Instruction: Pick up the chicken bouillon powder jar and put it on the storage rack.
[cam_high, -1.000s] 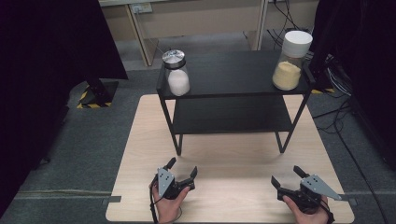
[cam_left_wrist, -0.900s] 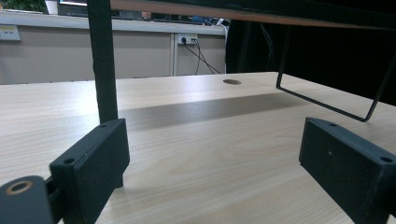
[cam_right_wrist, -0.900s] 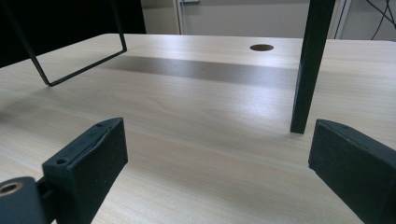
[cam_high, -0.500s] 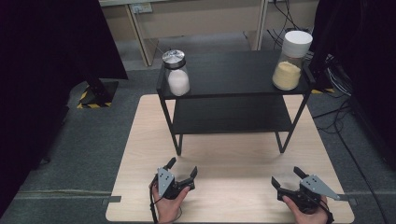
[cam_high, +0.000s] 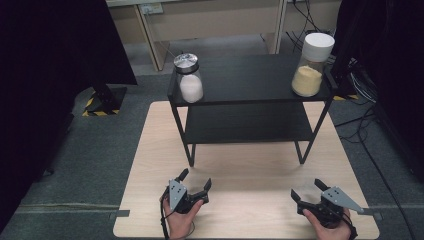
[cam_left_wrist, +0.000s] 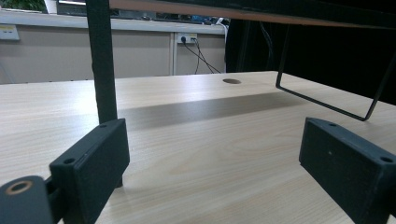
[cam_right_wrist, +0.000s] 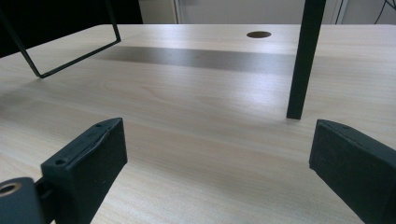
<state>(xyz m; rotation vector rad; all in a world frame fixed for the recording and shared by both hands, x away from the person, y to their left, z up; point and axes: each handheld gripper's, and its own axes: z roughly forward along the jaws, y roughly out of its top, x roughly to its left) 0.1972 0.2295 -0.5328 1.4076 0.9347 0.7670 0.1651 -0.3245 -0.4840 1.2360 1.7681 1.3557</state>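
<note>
A black two-tier shelf stands at the back of the wooden table. On its top tier, a glass jar of white powder with a metal lid sits at the left corner. A taller jar of yellow powder with a white lid sits at the right corner. My left gripper rests open near the table's front edge, left of centre, with nothing between its jaws. My right gripper rests open at the front right, also holding nothing. In the left gripper view a shelf leg rises just beyond the open left gripper.
The shelf's lower tier is bare. A round cable hole lies in the tabletop beyond a shelf leg. Grey carpet surrounds the table, with cables on the floor at the right and dark curtains on both sides.
</note>
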